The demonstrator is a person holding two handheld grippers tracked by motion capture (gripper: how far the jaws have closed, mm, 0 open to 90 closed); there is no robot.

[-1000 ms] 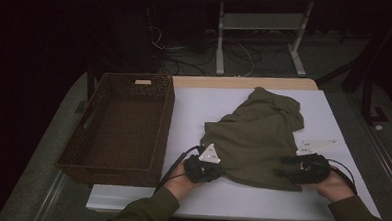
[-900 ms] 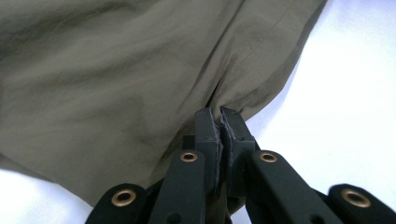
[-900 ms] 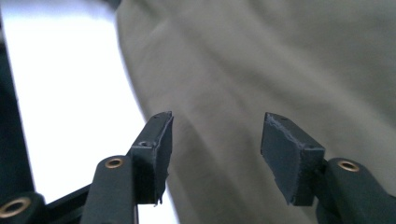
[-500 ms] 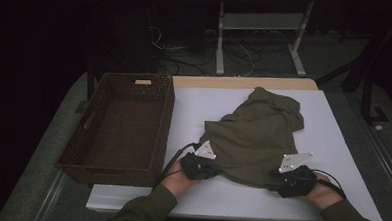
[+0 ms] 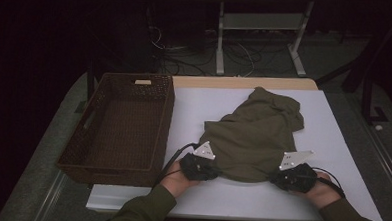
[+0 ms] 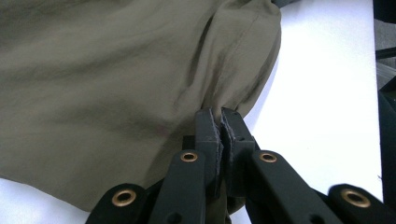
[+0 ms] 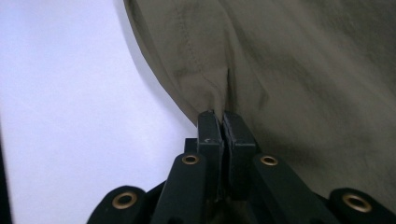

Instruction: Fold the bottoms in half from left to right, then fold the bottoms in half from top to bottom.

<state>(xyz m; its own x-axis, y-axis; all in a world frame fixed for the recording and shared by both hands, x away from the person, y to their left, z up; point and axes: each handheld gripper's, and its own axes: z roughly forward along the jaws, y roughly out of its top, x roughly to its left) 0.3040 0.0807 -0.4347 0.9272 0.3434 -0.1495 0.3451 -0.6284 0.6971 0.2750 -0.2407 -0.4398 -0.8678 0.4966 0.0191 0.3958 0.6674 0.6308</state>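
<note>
an olive-green garment (image 5: 255, 138) lies crumpled on the white table (image 5: 333, 141), and everything else is placed from it. its near edge runs along the person's side of the table, and its far end bunches up toward the table's wooden back edge. the left gripper (image 5: 212, 170) sits at the garment's near left corner, held in the left hand (image 5: 178, 179), with its jaws pressed together on a fold of the fabric; in the left gripper view (image 6: 220, 122) the cloth is pinched between the two black pads and gathers into creases that run away from them. the right gripper (image 5: 276, 178) sits at the garment's near right corner, held in the right hand (image 5: 320, 191); its jaws have just been closing and now stand together on the cloth, and in the right gripper view (image 7: 219, 122) a stitched hem edge puckers into the pinch. both grippers are low at the table surface, well apart from each other, with the garment's near edge spanning between them. a dark brown woven basket (image 5: 154, 96) stands left of the garment, beside it but not touching, with its inside bare. beyond the garment's far end, off the table, a metal stand (image 5: 260, 23) rises from the floor among cables.
</note>
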